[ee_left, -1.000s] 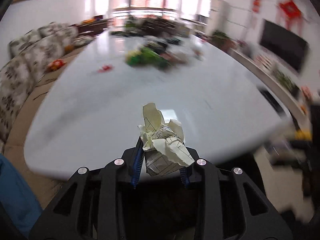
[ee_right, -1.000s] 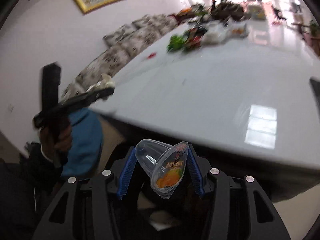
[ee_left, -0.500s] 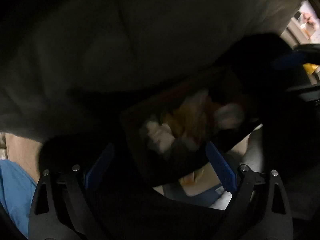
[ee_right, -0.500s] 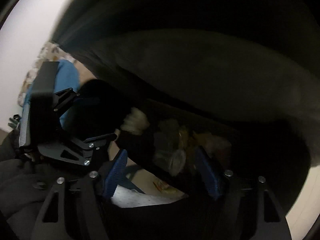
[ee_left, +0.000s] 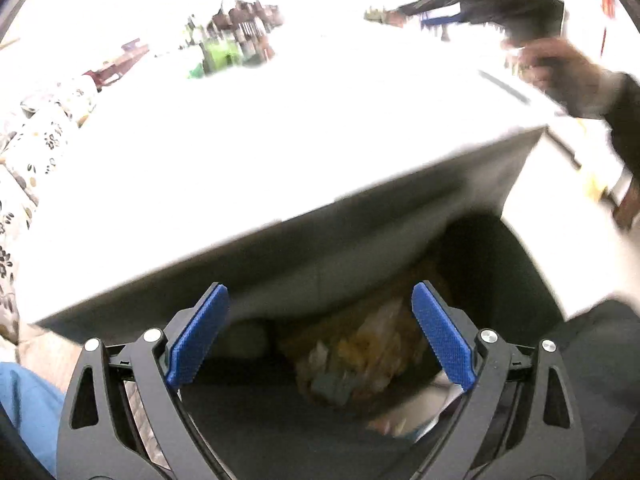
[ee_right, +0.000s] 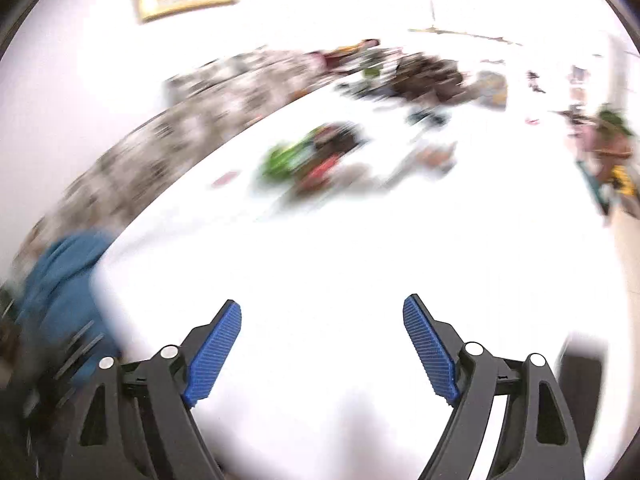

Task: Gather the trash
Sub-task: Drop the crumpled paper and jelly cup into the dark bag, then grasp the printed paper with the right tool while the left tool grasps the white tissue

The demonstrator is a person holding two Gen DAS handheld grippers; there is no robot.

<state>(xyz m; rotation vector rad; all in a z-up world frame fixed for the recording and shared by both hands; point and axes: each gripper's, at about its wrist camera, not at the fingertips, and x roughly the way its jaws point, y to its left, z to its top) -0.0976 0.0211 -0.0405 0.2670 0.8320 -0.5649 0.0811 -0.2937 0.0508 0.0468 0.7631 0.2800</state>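
Both the left claw [ee_left: 320, 334] and right claw [ee_right: 322, 350] are wide and empty; the blurred wrappers [ee_right: 312, 156] on the tabletop [ee_right: 360, 248] look light and crinkly, so pinch them by a raised fold.

The near counter [ee_right: 360, 264] lies bare ahead of the right claw [ee_right: 322, 350]; blurred clutter [ee_right: 316, 160] blocks the far end. The counter's edge [ee_left: 304, 216] overhangs the left claw [ee_left: 320, 336].

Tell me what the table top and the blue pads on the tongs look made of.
Table top: looks like hard, glossy white stone or laminate, though glare washes out detail. Blue pads: ridged, matte, likely rubber or soft plastic, judging by the fine grooves, mounted on smooth black plastic-looking fingers.
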